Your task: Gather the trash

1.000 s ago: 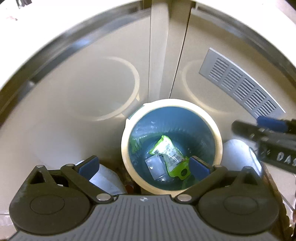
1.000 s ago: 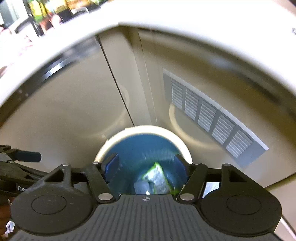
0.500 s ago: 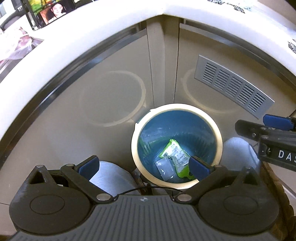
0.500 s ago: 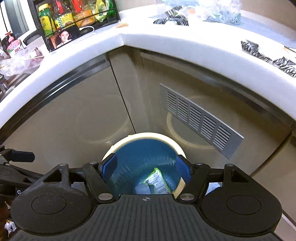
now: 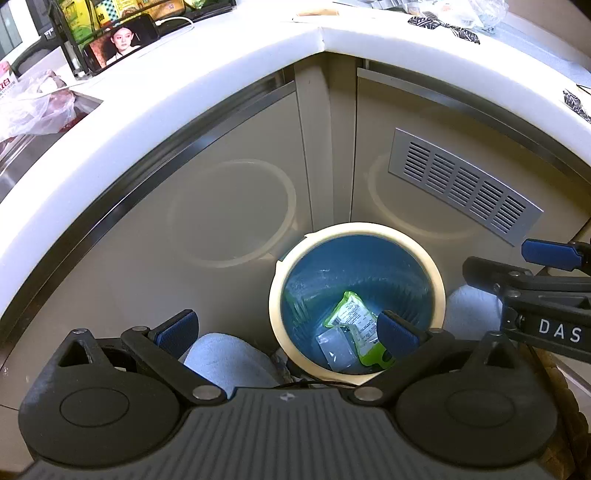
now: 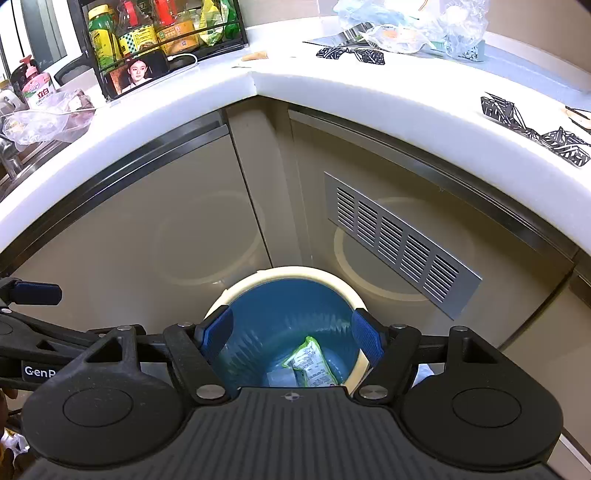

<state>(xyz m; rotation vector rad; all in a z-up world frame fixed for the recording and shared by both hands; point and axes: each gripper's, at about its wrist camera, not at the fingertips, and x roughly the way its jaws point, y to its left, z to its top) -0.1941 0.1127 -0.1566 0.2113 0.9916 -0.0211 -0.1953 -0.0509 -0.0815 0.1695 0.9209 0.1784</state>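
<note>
A round bin with a cream rim (image 5: 275, 306) (image 6: 291, 271) and blue liner stands on the floor in the cabinet corner. Inside lie a green snack wrapper (image 5: 351, 317) (image 6: 310, 363) and a clear plastic piece (image 5: 338, 349). My left gripper (image 5: 287, 328) hangs open above the bin's near left edge, with nothing between its blue pads. My right gripper (image 6: 291, 332) is open and empty over the bin's mouth; it also shows at the right of the left wrist view (image 5: 517, 264). Black patterned wrappers (image 6: 351, 55) (image 6: 532, 129) lie on the white counter (image 6: 332, 92).
Beige cabinet doors and a grey vent grille (image 6: 402, 243) stand behind the bin. The counter holds a bottle rack (image 6: 162, 33), a phone (image 6: 140, 72), crumpled clear bags (image 6: 413, 26) and a bagged item (image 6: 44, 118) by the sink. Pale soft shapes (image 5: 225, 358) flank the bin.
Both grippers have risen and drawn back from the bin, so it looks smaller and the counter top has come into view. The trash inside lies as before.
</note>
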